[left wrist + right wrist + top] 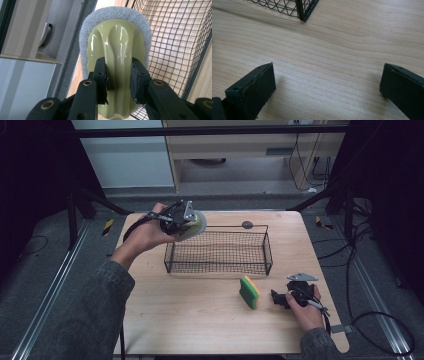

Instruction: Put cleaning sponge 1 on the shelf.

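the left tongs (118, 75) clamp the green scrubber (116, 50) above the wire basket's (220, 265) left rim; the glossy handle could slip sideways. the right tongs (327, 85) rest apart on the tabletop (337, 50).

The place looked like a lab or test room set up for recording, not a home. A small wooden table (200, 320) stood alone on grey carpet (40, 270), framed by black metal struts (85, 200) and a dark bar (210, 131) overhead, with dark curtains (30, 165) hung at both sides. Aluminium rails (45, 295) ran along the floor, some marked with yellow-and-black hazard tape (107, 226). Loose black cables (380, 320) trailed over the carpet at the right. Behind the table stood plain office furniture: a pale cabinet (120, 160) and a light wooden desk (240, 150) with wires hanging below it.
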The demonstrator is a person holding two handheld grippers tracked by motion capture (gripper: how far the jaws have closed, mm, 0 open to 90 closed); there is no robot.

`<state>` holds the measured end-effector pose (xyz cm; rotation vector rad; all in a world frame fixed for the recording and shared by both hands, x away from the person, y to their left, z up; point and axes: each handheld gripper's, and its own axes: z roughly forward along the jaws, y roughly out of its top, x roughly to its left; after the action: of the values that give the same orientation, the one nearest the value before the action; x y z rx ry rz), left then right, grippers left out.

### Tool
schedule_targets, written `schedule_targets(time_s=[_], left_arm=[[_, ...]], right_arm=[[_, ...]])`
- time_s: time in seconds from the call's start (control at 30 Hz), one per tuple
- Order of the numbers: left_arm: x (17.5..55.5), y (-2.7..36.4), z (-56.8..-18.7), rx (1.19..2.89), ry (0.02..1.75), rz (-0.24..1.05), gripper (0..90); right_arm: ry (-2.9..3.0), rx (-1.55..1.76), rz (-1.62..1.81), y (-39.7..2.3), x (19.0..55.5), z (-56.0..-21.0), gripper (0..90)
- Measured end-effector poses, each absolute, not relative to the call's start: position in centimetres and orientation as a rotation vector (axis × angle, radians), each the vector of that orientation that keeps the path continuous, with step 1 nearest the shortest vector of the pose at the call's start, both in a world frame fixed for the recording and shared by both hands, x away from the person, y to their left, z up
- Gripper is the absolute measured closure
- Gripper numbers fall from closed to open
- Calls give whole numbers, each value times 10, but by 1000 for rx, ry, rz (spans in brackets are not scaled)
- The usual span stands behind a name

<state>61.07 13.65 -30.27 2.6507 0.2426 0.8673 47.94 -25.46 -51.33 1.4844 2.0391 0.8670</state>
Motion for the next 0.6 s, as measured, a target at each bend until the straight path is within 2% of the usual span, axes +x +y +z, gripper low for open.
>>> schedule_targets(time_s=[0.6], left_arm=[[604, 132, -312, 2686, 189, 853, 700]], right_arm=[[2039, 1484, 867, -255, 479, -513, 4]])
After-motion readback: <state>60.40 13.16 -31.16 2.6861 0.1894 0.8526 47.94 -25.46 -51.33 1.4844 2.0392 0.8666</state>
